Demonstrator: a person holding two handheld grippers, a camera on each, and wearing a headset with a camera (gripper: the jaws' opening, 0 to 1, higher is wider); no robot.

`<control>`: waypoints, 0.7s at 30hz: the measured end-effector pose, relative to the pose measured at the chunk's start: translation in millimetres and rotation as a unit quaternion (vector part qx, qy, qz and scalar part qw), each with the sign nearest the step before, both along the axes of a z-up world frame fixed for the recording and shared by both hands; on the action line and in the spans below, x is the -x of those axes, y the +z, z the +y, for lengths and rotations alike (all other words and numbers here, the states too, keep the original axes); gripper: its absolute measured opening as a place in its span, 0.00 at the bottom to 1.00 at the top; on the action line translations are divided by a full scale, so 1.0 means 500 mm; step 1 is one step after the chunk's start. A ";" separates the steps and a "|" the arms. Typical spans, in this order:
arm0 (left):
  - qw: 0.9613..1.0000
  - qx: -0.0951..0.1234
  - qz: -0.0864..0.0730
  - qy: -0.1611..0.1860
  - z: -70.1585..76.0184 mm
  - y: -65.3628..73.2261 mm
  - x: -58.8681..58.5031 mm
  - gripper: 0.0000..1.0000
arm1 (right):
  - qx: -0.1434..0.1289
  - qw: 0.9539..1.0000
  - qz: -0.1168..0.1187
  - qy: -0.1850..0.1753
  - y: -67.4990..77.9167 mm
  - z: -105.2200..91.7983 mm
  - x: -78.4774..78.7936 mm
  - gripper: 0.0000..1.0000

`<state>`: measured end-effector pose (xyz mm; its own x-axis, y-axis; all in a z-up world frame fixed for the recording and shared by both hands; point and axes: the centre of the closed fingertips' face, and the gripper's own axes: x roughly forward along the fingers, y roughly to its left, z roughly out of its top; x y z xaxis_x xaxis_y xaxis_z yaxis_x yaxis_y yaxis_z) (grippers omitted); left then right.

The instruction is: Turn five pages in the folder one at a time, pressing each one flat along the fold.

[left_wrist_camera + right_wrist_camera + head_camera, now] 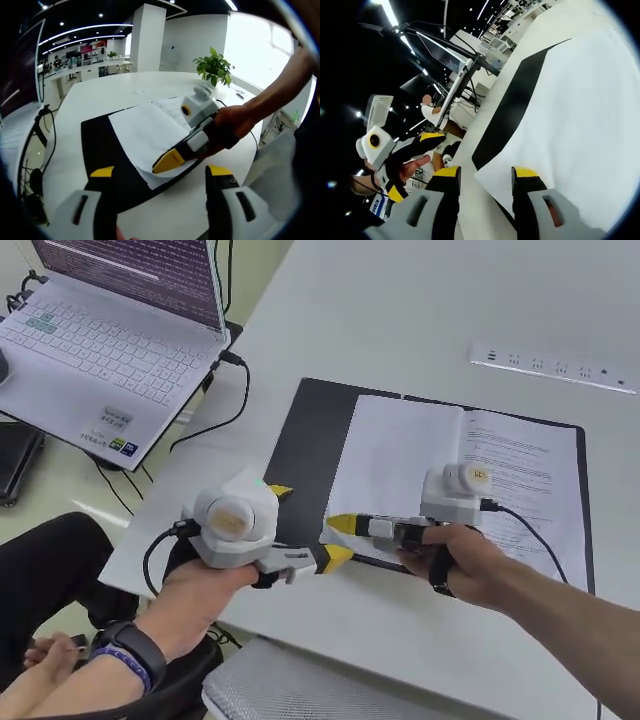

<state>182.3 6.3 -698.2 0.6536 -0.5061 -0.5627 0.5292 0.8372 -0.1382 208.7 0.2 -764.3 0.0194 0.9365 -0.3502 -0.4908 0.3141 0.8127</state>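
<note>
Two grippers meet lower centre in the head view: left gripper (308, 525) spread wide beside the black open folder (310, 440), right gripper (347, 527) parted astride a corner of the white paper page (390, 455).

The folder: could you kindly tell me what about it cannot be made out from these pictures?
- Print on the right page: too small to read in the head view.
- Near edge of the folder: partly hidden by the right hand in the head view.
- Whether the right tool touches the left page: contact is unclear in the head and left gripper views.
- Number of pages already turned: nothing shows it.
</note>
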 end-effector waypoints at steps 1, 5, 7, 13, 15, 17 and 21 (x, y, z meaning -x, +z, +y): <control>1.000 0.000 0.001 0.000 0.000 -0.001 0.000 0.71 | -0.003 1.000 -0.001 -0.001 0.004 0.000 0.001 0.42; 1.000 -0.002 0.002 -0.002 -0.002 -0.006 -0.001 0.70 | -0.007 1.000 -0.008 0.000 0.015 -0.006 0.001 0.47; 1.000 -0.001 0.003 -0.002 -0.004 -0.007 -0.003 0.69 | -0.012 1.000 -0.013 -0.005 0.026 -0.013 -0.006 0.47; 1.000 0.002 0.004 -0.003 -0.012 -0.015 -0.013 0.66 | -0.021 0.999 -0.028 -0.028 0.054 -0.045 -0.044 0.43; 1.000 0.003 0.003 -0.002 -0.016 -0.018 -0.020 0.64 | -0.017 0.999 -0.035 -0.036 0.061 -0.059 -0.058 0.43; 1.000 0.002 0.004 -0.004 -0.018 -0.024 -0.026 0.62 | -0.017 0.998 -0.040 -0.045 0.067 -0.071 -0.070 0.42; 1.000 0.001 0.003 -0.009 -0.028 -0.026 -0.038 0.57 | -0.015 0.996 -0.049 -0.068 0.077 -0.105 -0.098 0.37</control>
